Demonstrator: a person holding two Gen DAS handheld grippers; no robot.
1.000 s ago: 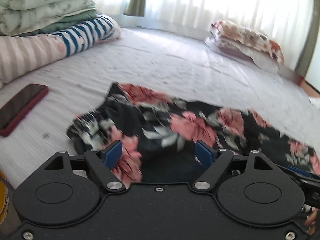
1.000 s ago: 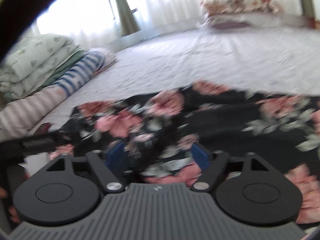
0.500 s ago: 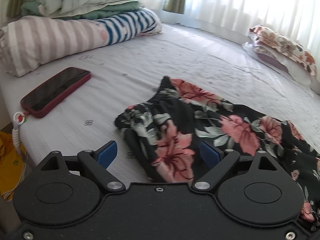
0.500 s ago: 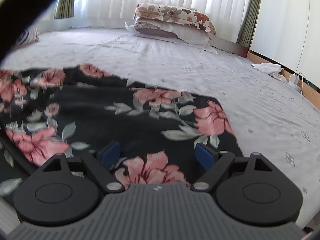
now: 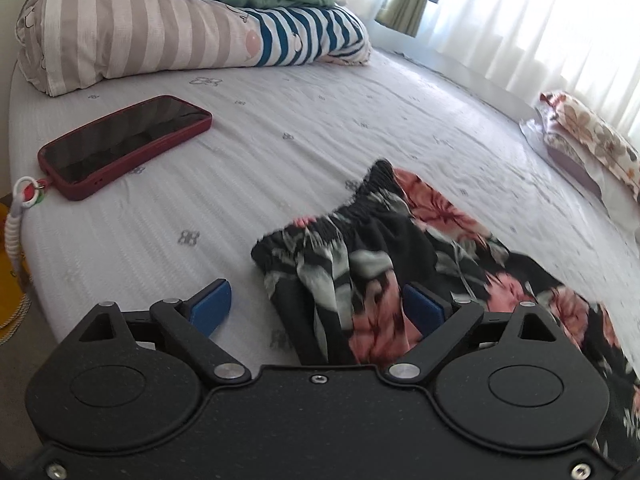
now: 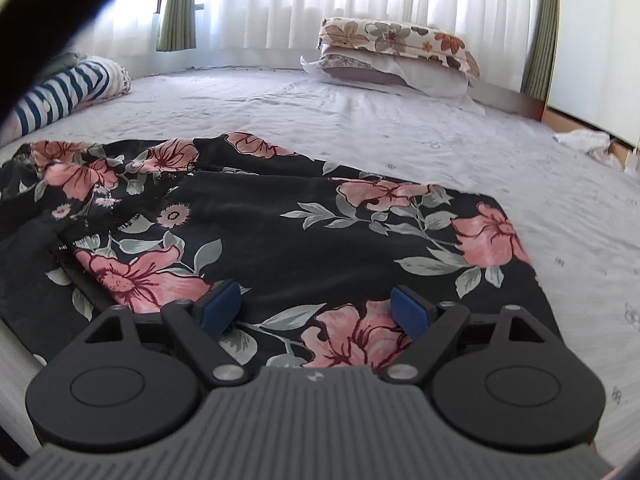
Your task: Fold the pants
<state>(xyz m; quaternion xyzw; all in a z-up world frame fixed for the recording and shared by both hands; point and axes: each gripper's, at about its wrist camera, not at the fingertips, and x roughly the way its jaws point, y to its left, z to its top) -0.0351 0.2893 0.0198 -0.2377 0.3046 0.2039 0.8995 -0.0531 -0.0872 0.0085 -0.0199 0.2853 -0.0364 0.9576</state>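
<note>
- Your left gripper [image 5: 318, 304] has swung toward the waistband end of the floral pants [image 5: 384, 256]; its jaws are opening, fabric between, unpinched.
- Your right gripper [image 6: 318, 306] hovers spread above the cloth.
- Pants lie lengthwise across the bed [image 5: 280, 128], waistband toward the phone [image 5: 124, 146]; near edges are hidden.

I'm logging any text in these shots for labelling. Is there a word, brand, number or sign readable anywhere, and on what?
None can be read.
Phone: dark screen, no text or logo showing.
Right gripper: a small pale mark on its grey body, too small to read.
Floral pants, pillows and bed sheet: only printed patterns, no lettering.
</note>
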